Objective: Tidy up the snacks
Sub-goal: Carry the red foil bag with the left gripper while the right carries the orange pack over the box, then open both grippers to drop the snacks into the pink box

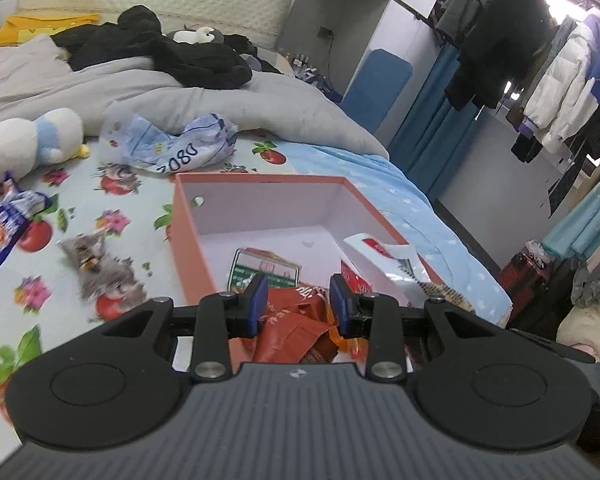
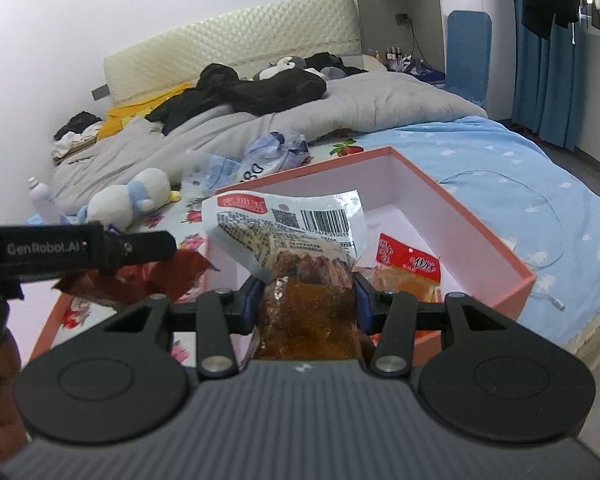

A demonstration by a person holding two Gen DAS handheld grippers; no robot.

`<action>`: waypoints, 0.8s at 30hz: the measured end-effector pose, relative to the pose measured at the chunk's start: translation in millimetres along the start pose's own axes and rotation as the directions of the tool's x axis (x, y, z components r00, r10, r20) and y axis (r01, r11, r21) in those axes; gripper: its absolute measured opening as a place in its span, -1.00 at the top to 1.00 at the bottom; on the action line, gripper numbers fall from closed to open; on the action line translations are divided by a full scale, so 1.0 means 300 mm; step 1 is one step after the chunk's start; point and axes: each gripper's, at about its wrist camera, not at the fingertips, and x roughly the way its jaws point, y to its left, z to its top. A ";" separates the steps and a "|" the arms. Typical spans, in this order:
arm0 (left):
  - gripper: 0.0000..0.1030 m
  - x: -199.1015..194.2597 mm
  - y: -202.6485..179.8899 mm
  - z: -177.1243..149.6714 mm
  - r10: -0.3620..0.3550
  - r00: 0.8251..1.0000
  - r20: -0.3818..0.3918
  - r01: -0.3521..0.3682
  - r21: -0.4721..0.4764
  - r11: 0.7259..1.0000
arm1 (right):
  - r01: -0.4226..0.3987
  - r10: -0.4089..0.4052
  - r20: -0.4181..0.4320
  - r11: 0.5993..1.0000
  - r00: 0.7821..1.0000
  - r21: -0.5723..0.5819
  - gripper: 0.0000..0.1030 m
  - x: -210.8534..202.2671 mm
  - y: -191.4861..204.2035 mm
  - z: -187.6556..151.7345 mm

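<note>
A pink open box [image 1: 186,236] lies on the bed; it also shows in the right wrist view [image 2: 480,232]. My left gripper [image 1: 299,304] hangs over the box's near end with its jaws apart around a crumpled red-brown snack packet [image 1: 296,332]; I cannot tell if they press on it. A green packet [image 1: 266,270] and a white-and-red packet [image 1: 384,252] lie inside. My right gripper [image 2: 306,300] is shut on a clear packet of brown snack [image 2: 300,248] above the box. A small red packet [image 2: 406,266] lies in the box.
Loose snack packets lie on the flowered sheet at left: a blue one [image 1: 4,228] and a grey one [image 1: 100,268]. A plush toy [image 1: 28,140], a crumpled plastic bag [image 1: 172,144], a grey duvet [image 1: 140,84] and black clothes lie beyond. The bed edge drops at right.
</note>
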 end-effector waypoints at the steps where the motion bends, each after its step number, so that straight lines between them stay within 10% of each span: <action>1: 0.25 0.028 -0.002 0.013 -0.001 1.000 -0.005 0.001 0.005 1.000 | 0.002 -0.002 -0.006 1.000 1.000 0.001 0.04 0.021 -0.011 0.007; 24: 0.11 0.374 0.028 0.111 0.032 0.990 -0.135 -0.024 0.057 0.998 | 0.011 -0.006 -0.115 0.999 0.993 0.038 -0.06 0.298 -0.111 0.048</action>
